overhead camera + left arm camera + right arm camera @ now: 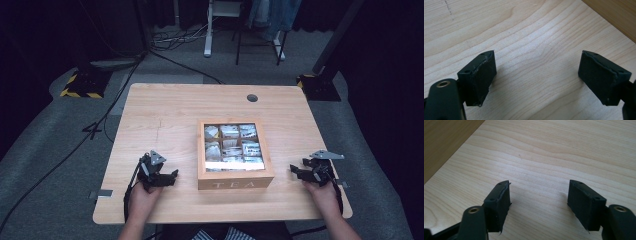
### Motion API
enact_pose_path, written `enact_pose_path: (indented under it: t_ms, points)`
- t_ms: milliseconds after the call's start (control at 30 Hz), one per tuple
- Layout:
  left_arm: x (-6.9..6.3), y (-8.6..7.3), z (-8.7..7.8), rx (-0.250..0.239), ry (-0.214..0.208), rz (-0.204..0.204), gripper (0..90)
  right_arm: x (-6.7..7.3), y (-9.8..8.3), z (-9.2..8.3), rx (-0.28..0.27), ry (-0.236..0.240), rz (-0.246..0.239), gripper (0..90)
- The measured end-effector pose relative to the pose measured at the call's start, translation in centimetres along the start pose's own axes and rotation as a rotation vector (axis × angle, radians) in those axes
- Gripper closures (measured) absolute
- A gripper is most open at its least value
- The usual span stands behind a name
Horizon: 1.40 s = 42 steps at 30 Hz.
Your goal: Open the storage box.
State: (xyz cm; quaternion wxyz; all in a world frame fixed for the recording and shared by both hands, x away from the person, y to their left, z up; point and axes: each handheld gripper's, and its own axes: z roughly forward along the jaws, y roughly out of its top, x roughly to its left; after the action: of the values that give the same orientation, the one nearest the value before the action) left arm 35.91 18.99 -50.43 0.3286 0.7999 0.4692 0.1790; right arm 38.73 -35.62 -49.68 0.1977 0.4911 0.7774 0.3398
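Wooden desk (165, 115), light grain, round cable hole (252, 98) at far right of centre. Tea box (234, 153) sits near the middle, slightly right, closer to the near edge than the far one. Box is wood, lid shut, glass top split into a grid of compartments with pale tea bags (230, 131) visible underneath. "TEA" lettered on its near face.

Left gripper (167, 176) held in the left hand (142, 196), low at the near left of the desk, left of the box and apart from it, pointing right toward it. In the left gripper view its fingers (477, 77) are wide apart, nothing between them, bare desk below; a strip of the box wall shows in the far right corner.

Right gripper (296, 172) held in the right hand (322, 197), near right of the desk, right of the box and apart from it, pointing left toward it. Grey plate (326, 155) on top. In the right gripper view its fingers (499, 205) are also spread, holding nothing, bare desk under them; the box side shows at the left edge.

Both grippers roughly level with the box's near end, one on each side.

Around the desk: grey carpet (60, 165), cables (75, 145) trailing off left, yellow-black striped base (82, 85) far left, white stand leg (207, 30) at the far side.
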Motion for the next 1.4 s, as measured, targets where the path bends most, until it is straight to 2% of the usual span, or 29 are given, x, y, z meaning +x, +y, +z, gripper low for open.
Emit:
enact_pose_path:
  t_ms: [167, 267, 533, 600, 633, 733, 867, 967, 1033, 1133, 1233, 1300, 1400]
  points:
    - [0.0, 0.0, 0.0, 0.001, 0.001, 0.002, 15.6, -0.1, 0.4, -1.0, -0.026, 0.007, 0.009, 38.6]
    - [0.0, 0.0, 0.0, 0.000, 0.001, 0.000, 15.6, -0.1, 1.0, -2.0, -0.039, 0.032, 0.037, 40.4]
    - [0.0, 0.0, 0.0, 0.001, 0.000, 0.001, 15.5, 0.8, 1.7, -3.5, -0.078, 0.030, 0.008, 42.1]
    - [0.0, 0.1, 0.0, 0.004, -0.002, 0.000, 15.5, 1.1, 1.7, -3.9, -0.086, 0.038, 0.011, 43.3]
    - [0.0, 0.1, 0.0, 0.003, -0.002, -0.002, 15.5, 1.3, 1.9, -4.3, -0.090, 0.056, 0.022, 47.0]
    - [0.0, 0.1, 0.1, 0.003, -0.001, -0.003, 15.5, 1.7, 2.0, -5.1, -0.104, 0.078, 0.038, 47.7]
    - [0.0, 0.1, 0.1, 0.003, -0.001, -0.003, 15.5, 2.1, 2.2, -5.6, -0.118, 0.083, 0.017, 47.8]
    - [0.0, 0.1, 0.1, 0.004, -0.002, -0.004, 15.5, 2.5, 2.4, -6.1, -0.141, 0.109, 0.008, 47.7]
    - [0.0, 0.1, 0.1, 0.002, -0.001, -0.003, 15.5, 2.7, 2.5, -6.5, -0.149, 0.157, -0.007, 46.1]
    - [0.0, 0.1, 0.1, 0.003, -0.001, -0.003, 15.5, 3.3, 2.7, -7.0, -0.179, 0.202, -0.020, 47.0]
    - [0.0, 0.1, 0.1, 0.003, -0.001, -0.003, 15.5, 3.6, 2.9, -7.3, -0.189, 0.218, -0.023, 46.9]
    - [0.0, 0.1, 0.1, 0.003, -0.001, -0.003, 15.5, 4.2, 3.1, -7.5, -0.192, 0.218, -0.039, 46.3]
    - [0.0, 0.1, 0.1, 0.002, -0.001, -0.003, 15.5, 5.1, 3.2, -7.6, -0.189, 0.245, -0.060, 43.5]
